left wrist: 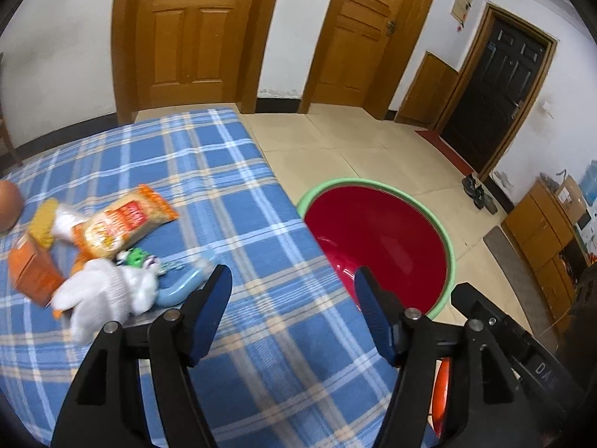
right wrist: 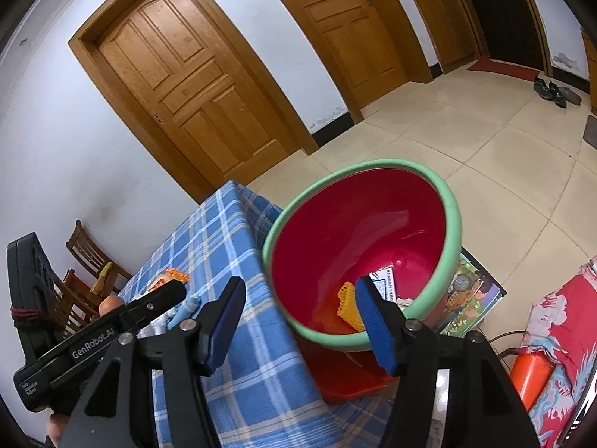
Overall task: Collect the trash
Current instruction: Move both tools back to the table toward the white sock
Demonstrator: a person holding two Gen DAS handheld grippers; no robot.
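Note:
A pile of trash lies on the blue plaid tablecloth [left wrist: 231,201] at the left: an orange snack packet [left wrist: 123,224], an orange carton [left wrist: 31,268], a crumpled white glove [left wrist: 108,291] and small wrappers. A red basin with a green rim [left wrist: 373,239] stands beside the table's right edge. In the right wrist view the basin [right wrist: 358,231] holds an orange mesh piece [right wrist: 349,304] and a printed paper [right wrist: 386,280]. My left gripper [left wrist: 293,280] is open and empty, right of the pile. My right gripper [right wrist: 298,298] is open and empty over the basin's near rim.
Two wooden doors [left wrist: 194,33] and a dark door [left wrist: 496,86] line the far wall. Wooden chairs [right wrist: 86,257] stand left of the table. A cabinet [left wrist: 544,246] is at the right. A red bin [right wrist: 347,380] sits under the basin. Tiled floor [left wrist: 354,145] lies beyond.

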